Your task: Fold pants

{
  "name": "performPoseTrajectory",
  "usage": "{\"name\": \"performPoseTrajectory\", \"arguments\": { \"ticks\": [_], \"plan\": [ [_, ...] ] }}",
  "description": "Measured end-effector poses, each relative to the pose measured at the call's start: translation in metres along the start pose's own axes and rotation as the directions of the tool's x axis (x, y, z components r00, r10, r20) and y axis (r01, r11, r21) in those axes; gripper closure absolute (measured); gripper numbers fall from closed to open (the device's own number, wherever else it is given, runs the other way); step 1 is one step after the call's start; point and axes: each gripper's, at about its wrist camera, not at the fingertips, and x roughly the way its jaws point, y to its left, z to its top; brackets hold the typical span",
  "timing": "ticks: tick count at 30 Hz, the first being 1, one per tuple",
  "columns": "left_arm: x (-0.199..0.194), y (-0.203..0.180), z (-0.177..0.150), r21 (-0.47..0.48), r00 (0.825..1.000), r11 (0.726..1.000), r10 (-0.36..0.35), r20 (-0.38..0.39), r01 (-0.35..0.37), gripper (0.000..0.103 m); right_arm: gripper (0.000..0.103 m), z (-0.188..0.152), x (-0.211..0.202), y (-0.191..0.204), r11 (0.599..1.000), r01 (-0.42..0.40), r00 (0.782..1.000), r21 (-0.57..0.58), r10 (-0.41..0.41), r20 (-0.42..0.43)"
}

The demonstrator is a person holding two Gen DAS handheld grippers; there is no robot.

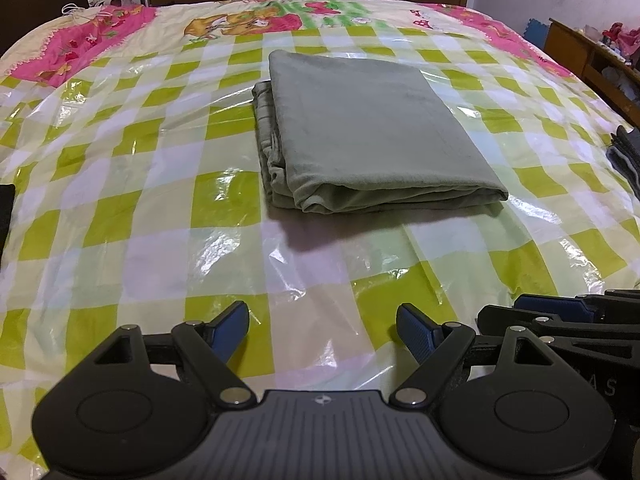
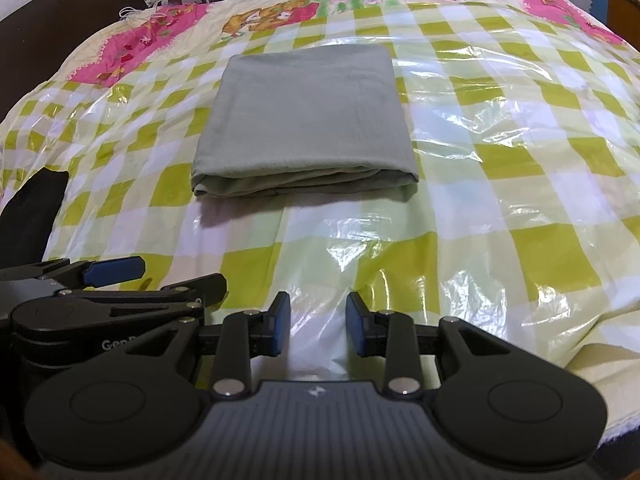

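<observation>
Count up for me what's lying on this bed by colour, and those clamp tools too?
Grey-green folded pants: 1
Black cloth at the left edge: 1
Dark grey folded cloth at the right edge: 1
Black tools with blue pads, the left gripper and right gripper: 2
Total: 5

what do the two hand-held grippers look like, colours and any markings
Both match: the left hand-held gripper and right hand-held gripper have matte black linkage arms with silver pivot pins, round black side housings, a ribbed grey centre plate bearing a small white emblem, and blue ribbed finger pads. White lettering runs along each body's side, only partly readable. No cables or sleeves show.
</observation>
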Motion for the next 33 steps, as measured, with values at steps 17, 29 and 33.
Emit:
{"name": "performPoseTrajectory", "arguments": {
  "ticks": [17,29,33],
  "plan": [
    [-0.0018,-0.0010,0.0000,0.005,1.000,1.000,0.017,0.006,-0.017,0.011,0.070,-0.0034,0.0004,0.0012,1.000,-0.001,1.000,-0.001,0.001,-0.001],
    [-0.0025,-0.0012,0.0002,0.006,1.000,1.000,0.020,0.010,-0.020,0.011,0.070,-0.0029,0.0004,0.0011,1.000,-0.002,1.000,0.000,0.002,-0.001],
    [-0.0026,-0.0015,0.0001,0.005,1.000,1.000,0.021,0.011,-0.021,0.011,0.070,-0.0031,0.0003,0.0012,1.000,-0.001,1.000,-0.001,0.001,-0.001]
  ]
}}
